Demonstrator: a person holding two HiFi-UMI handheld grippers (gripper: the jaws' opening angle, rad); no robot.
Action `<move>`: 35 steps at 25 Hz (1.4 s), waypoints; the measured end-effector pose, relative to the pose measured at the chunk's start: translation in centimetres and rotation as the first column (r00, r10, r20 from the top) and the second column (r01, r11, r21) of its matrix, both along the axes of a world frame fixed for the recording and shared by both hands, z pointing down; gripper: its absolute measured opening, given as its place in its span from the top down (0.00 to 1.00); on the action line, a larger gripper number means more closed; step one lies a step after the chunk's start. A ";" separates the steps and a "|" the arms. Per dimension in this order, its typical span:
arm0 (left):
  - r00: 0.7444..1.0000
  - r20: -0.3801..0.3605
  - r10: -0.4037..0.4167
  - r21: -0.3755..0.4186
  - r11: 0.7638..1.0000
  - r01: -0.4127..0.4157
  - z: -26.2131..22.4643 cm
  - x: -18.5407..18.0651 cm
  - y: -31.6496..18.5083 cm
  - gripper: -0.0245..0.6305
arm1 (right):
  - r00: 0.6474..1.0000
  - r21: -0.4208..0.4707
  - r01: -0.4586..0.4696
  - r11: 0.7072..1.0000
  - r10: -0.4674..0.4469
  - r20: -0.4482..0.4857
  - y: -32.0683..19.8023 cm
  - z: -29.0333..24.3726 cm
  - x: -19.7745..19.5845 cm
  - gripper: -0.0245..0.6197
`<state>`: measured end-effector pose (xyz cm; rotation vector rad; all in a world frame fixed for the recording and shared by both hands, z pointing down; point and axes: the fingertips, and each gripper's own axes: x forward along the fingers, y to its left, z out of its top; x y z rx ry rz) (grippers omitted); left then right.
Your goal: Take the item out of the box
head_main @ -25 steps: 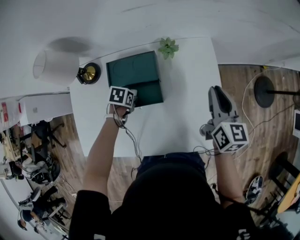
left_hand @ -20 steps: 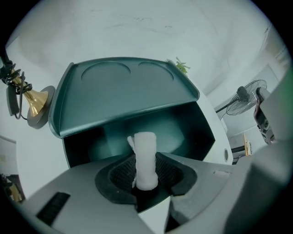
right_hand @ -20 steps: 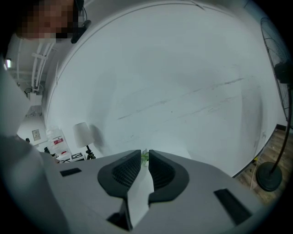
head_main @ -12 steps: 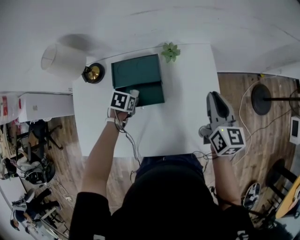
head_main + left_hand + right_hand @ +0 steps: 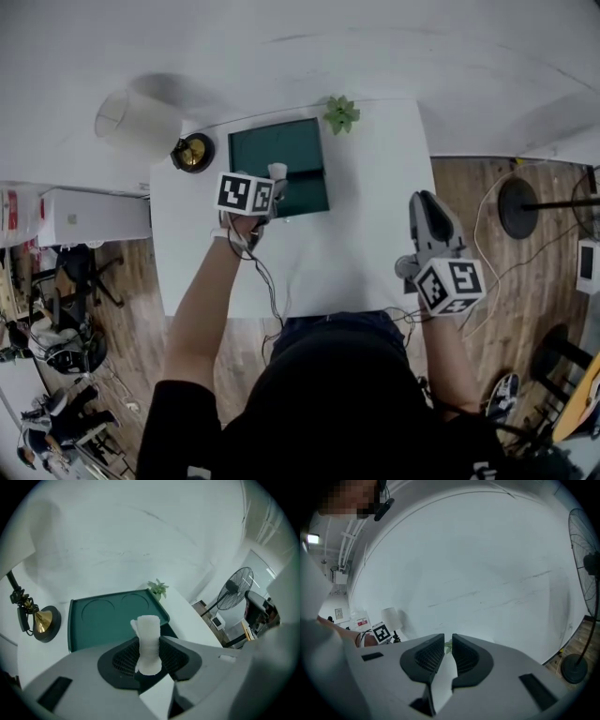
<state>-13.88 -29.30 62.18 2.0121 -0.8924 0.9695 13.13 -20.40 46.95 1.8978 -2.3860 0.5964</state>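
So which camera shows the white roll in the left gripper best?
The left gripper view: the white roll stands close and large, clamped between the jaws. The head view shows only its small top. The right gripper view does not show it.

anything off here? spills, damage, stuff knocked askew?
Nothing stands out. The green box lies open on the table, the left tongs grip the white roll upright over it, and the small plant stands upright. No spill or damage is visible.
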 end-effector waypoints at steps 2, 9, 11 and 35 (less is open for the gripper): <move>1.000 -0.021 -0.021 0.004 1.000 0.022 -0.6 0.5 -1.3 0.77 | 1.000 0.001 -0.008 1.000 0.008 -0.002 0.1 -0.2 0.4 0.88; 0.998 -0.018 -0.055 0.023 0.998 0.056 -1.0 2.0 -6.8 0.77 | 0.999 -0.012 -0.040 0.999 0.040 0.002 -0.4 0.4 1.9 0.88; 0.999 -0.002 -0.045 0.022 0.999 0.045 -0.7 2.4 -7.9 0.77 | 0.999 -0.021 -0.050 0.999 0.050 0.005 -0.4 0.8 2.2 0.88; 0.995 0.094 -0.026 -0.008 1.000 0.027 2.7 3.6 -12.1 0.62 | 0.999 -0.076 -0.029 0.997 0.031 0.021 -2.7 3.3 2.3 0.88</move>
